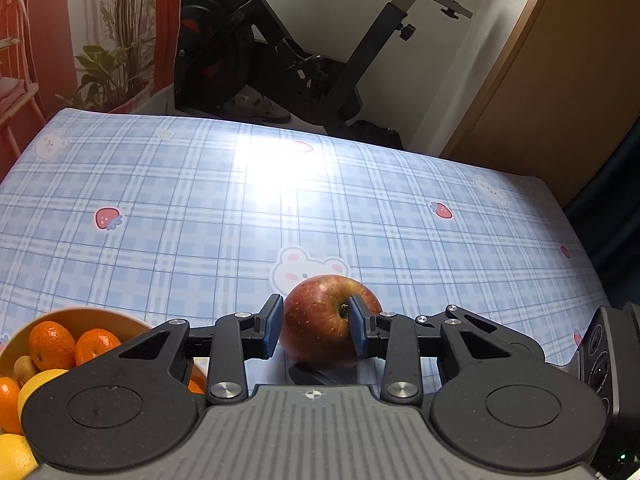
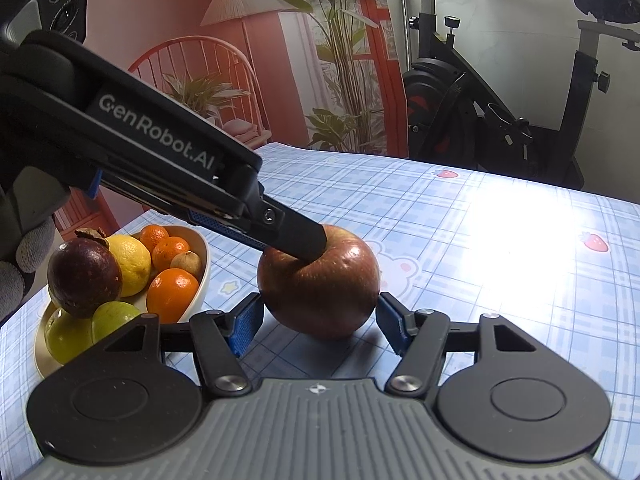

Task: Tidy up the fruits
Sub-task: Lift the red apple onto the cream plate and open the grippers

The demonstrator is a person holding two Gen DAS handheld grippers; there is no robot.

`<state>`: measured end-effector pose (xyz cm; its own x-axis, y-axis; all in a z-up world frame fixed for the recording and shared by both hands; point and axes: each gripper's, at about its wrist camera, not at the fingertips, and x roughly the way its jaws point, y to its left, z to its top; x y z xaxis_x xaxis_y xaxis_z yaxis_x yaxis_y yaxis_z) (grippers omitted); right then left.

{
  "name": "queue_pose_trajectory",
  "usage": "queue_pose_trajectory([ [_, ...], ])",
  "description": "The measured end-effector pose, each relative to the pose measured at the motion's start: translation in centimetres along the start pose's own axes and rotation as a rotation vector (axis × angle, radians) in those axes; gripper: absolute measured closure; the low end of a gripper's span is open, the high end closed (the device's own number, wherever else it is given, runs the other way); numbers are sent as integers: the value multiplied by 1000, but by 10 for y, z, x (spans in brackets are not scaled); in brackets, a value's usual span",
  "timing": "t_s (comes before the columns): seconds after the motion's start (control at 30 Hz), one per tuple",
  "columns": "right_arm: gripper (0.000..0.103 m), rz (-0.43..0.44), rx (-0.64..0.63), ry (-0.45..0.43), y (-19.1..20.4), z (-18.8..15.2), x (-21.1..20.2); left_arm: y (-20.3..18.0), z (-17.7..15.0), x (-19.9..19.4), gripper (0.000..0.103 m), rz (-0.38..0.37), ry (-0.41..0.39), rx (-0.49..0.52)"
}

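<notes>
A red apple (image 1: 320, 332) lies low on the blue checked tablecloth (image 1: 200, 208), just right of a cream bowl (image 1: 80, 314) of fruit. My left gripper (image 1: 316, 320) is shut on the apple, one pad on its side and the other in the stem hollow. From the right wrist, that finger (image 2: 296, 236) slants down into the top of the apple (image 2: 320, 284). My right gripper (image 2: 320, 312) is shut on the apple lower down, a blue pad on each flank. The bowl (image 2: 202, 276) holds oranges, lemons, green fruit and a dark purple fruit (image 2: 84, 276).
A gloved hand (image 2: 24, 256) holds the left gripper at the left edge. Beyond the table's far edge stands an exercise bike (image 1: 288, 60), with a wooden cabinet (image 1: 560, 80) to its right. The right gripper's housing (image 1: 608, 360) sits close at the lower right.
</notes>
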<state>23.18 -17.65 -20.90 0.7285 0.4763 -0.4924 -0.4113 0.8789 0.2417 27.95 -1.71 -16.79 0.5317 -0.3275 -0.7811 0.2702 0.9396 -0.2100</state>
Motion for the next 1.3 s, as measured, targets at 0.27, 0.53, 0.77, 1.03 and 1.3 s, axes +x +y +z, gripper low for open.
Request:
queue_pose_trajectory([
  [0.27,38,0,1,-1,0,0,0,0,-1,0,65,-2,-4,5],
  [0.53,39,2,-24,-45,4,-1,-10,-3,4,-9,66,-17,11,24],
  [0.77,39,19,-77,-68,32,14,-24,12,5,-41,66,-53,7,8],
  [1.03,39,98,-90,-84,76,34,-25,34,2,-88,65,-21,-18,20],
  [1.3,39,121,-140,-41,106,31,-15,61,-15,-101,65,-20,-31,-39],
])
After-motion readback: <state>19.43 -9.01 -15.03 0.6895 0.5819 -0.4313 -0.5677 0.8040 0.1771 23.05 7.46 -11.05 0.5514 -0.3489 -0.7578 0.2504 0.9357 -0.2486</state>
